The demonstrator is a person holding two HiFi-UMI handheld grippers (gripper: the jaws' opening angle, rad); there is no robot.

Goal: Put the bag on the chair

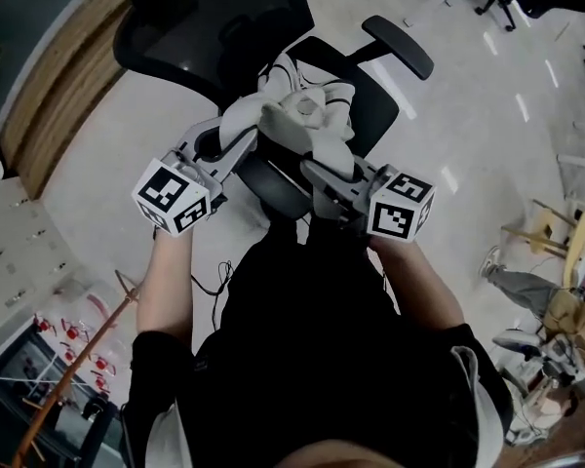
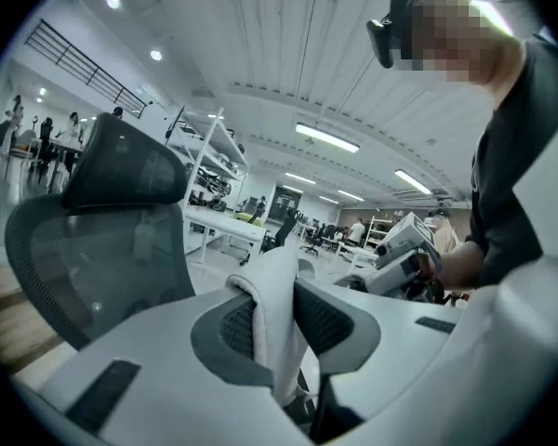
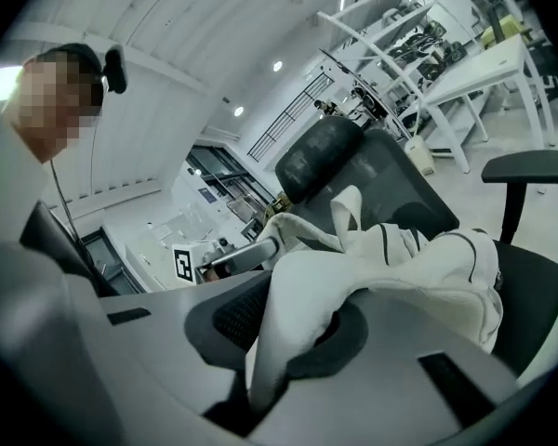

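Seen from above, a white bag [image 1: 307, 115] lies slumped on the black chair [image 1: 378, 115] seat just ahead of 2 grippers, the left gripper [image 1: 242, 136] pinching its strap, the right gripper [image 1: 314, 171] clamping a fold, both equally near.

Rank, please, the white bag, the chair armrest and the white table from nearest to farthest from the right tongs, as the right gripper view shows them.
1. The white bag, clamped in the right tongs.
2. The chair armrest, at right, beyond the bag.
3. The white table, upper right, far behind.
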